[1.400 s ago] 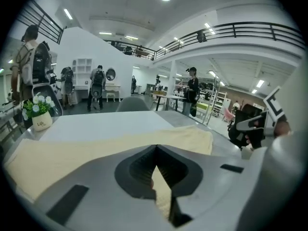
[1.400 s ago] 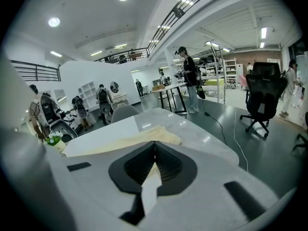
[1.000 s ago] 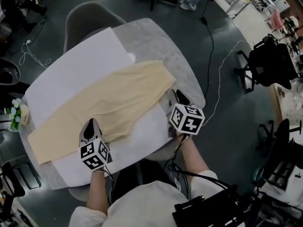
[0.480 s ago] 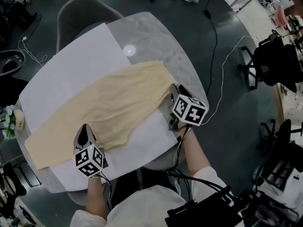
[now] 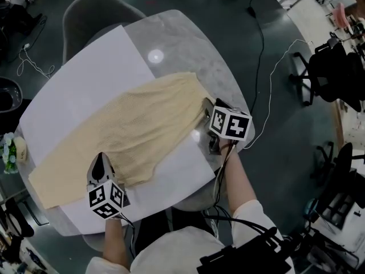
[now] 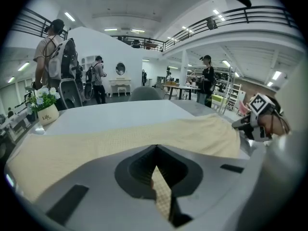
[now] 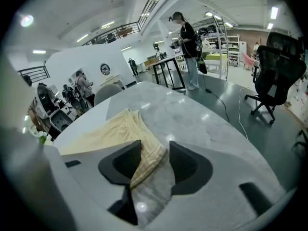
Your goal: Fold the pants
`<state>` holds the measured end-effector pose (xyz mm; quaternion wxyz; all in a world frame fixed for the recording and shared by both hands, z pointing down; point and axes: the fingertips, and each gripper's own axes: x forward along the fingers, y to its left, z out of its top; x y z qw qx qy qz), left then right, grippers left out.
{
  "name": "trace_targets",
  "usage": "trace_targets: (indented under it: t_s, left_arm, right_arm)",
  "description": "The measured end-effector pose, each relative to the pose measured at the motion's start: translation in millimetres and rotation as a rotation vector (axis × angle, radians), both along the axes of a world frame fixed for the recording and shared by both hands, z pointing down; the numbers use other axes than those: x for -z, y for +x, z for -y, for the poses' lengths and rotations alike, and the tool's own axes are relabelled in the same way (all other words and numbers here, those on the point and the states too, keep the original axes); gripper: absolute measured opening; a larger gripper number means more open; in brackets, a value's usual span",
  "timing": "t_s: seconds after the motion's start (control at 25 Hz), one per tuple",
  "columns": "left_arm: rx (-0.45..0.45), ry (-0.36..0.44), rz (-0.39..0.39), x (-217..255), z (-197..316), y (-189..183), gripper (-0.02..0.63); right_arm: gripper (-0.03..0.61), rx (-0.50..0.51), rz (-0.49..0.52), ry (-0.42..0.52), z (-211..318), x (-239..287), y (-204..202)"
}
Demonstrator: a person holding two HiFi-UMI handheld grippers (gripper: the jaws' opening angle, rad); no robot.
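Note:
Pale yellow pants (image 5: 125, 133) lie spread across a white sheet (image 5: 85, 73) on a round marble table (image 5: 188, 39). My left gripper (image 5: 100, 161) sits at the pants' near edge. In the left gripper view its jaws (image 6: 156, 147) meet at the tips, with a strip of fabric (image 6: 162, 196) pinched between them. My right gripper (image 5: 208, 112) is low over the waistband corner at the right end of the pants. Its jaws (image 7: 155, 150) have just been opening. They stand apart, and the waistband (image 7: 144, 158) lies between them without being pressed.
A grey chair (image 5: 91, 16) stands behind the table. A small flower pot (image 5: 11, 150) sits at the table's left edge. Cables (image 5: 268, 79) run over the dark floor at right, near a black office chair (image 5: 336, 73). Several people (image 6: 53, 57) stand in the background.
My right gripper has come down onto the waistband corner and its jaws have spread apart. The left gripper has sunk slightly at the near edge and stays closed on the fabric.

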<state>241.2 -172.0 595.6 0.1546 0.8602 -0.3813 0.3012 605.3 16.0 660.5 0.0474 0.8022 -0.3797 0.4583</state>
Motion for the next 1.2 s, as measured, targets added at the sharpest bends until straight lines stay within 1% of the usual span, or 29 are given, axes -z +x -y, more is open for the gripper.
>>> trace_targets:
  t_s: [0.12, 0.36, 0.48, 0.52, 0.56, 0.6, 0.72, 1.0, 1.2]
  left_arm:
    - [-0.007, -0.006, 0.002, -2, -3, 4, 0.004]
    - [-0.019, -0.012, -0.004, -4, -9, 11, 0.003]
    - [-0.027, -0.022, -0.011, -7, -14, 13, 0.004]
    - [-0.027, -0.025, -0.013, -7, -16, 14, 0.004]
    - [-0.028, -0.027, -0.015, -7, -16, 15, 0.004]
    - [-0.030, -0.028, -0.017, -7, -17, 16, 0.004]
    - [-0.033, -0.026, -0.021, -6, -18, 16, 0.004]
    - [-0.005, -0.014, -0.027, 5, -20, 3, 0.004]
    - [0.015, -0.004, -0.051, 20, -24, -6, 0.003]
  right_arm:
    - [0.178, 0.027, 0.022, -0.030, 0, -1, 1]
    - [0.169, 0.008, 0.017, -0.041, 0, -2, 0]
    - [0.082, 0.002, 0.046, -0.002, 6, -1, -6]
    - [0.068, 0.008, 0.037, 0.005, 7, 0, -7]
    - [0.030, 0.018, 0.019, 0.004, 9, 2, -8]
    - [0.021, 0.030, -0.006, -0.002, 10, 4, -9]
    - [0.017, 0.059, -0.062, -0.013, 12, 9, -10]
    - [0.015, 0.068, -0.114, 0.000, 11, 29, -19]
    - [0.015, 0.114, -0.142, 0.013, 17, 51, -28]
